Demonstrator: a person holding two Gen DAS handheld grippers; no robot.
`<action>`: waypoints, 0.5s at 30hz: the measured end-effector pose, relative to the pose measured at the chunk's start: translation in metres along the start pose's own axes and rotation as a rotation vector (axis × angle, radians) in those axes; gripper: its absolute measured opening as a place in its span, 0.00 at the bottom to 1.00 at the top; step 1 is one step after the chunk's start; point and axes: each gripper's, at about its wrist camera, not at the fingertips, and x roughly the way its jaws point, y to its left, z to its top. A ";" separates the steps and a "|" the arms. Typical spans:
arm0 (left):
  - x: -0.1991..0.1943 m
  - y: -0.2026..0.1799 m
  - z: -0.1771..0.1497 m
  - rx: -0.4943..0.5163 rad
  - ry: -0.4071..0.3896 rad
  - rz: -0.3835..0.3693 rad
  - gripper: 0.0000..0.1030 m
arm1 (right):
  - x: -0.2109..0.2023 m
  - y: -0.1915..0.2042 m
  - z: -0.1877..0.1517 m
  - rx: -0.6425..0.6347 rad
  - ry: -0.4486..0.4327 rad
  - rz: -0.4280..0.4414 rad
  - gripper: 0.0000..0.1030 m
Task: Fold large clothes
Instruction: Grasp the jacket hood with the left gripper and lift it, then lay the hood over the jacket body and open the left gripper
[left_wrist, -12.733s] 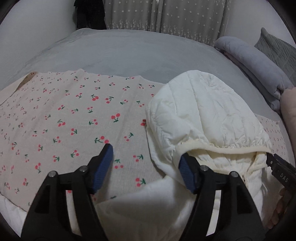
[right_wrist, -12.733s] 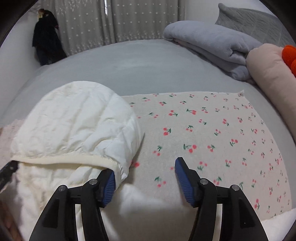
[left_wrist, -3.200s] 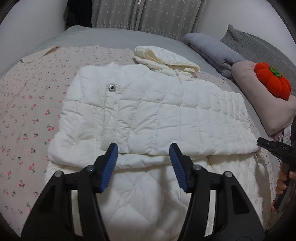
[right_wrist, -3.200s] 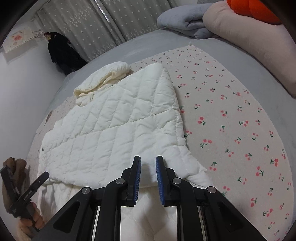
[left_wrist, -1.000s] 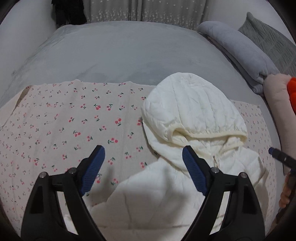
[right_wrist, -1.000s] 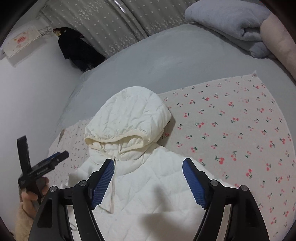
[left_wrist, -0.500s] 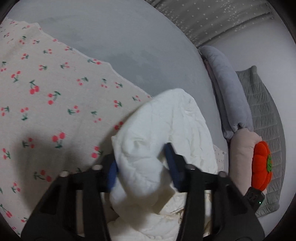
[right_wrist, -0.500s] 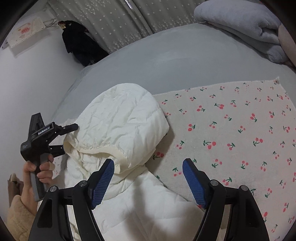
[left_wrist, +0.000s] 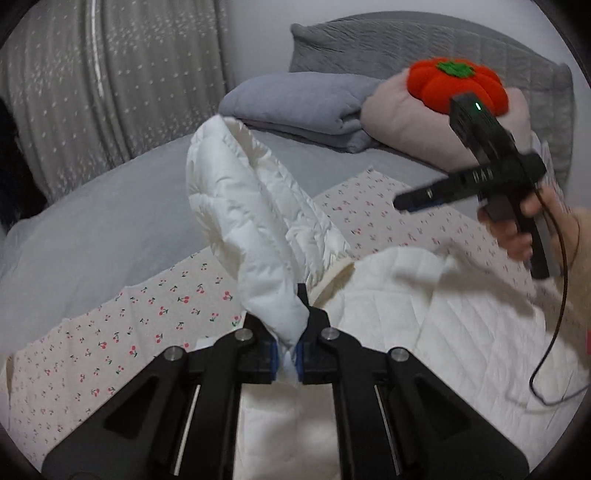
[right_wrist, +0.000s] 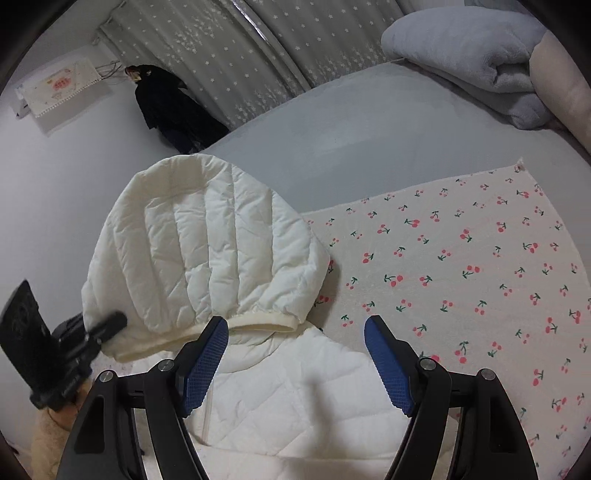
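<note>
A white quilted hooded jacket (left_wrist: 424, 332) lies on a cherry-print sheet (left_wrist: 122, 350) on the bed. My left gripper (left_wrist: 284, 358) is shut on the jacket's hood (left_wrist: 255, 221) and holds it lifted and stretched upward. In the right wrist view the hood (right_wrist: 207, 254) stands raised above the jacket body (right_wrist: 295, 398), with my left gripper (right_wrist: 99, 328) pinching its left rim. My right gripper (right_wrist: 295, 365) is open and empty, hovering over the jacket's collar; it also shows in the left wrist view (left_wrist: 417, 199) at the right.
A folded grey blanket (left_wrist: 299, 107), a pink pillow (left_wrist: 406, 122) with an orange pumpkin cushion (left_wrist: 458, 88) and a grey pillow lie at the bed's head. The grey bedspread (right_wrist: 362, 133) stretches beyond the sheet. Curtains and a dark garment (right_wrist: 166, 107) hang behind.
My left gripper closed on the hood and lifted it up off the sheet. My right gripper stayed open and moved closer over the collar.
</note>
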 end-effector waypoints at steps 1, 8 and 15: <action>-0.007 -0.004 -0.006 0.034 0.010 -0.001 0.08 | -0.007 0.001 0.001 0.002 -0.010 0.009 0.76; -0.010 -0.012 -0.043 0.124 0.129 0.046 0.09 | -0.038 0.020 0.012 -0.079 -0.067 0.054 0.79; -0.015 -0.023 -0.060 0.184 0.127 0.071 0.09 | -0.032 0.046 0.024 0.115 0.058 0.306 0.80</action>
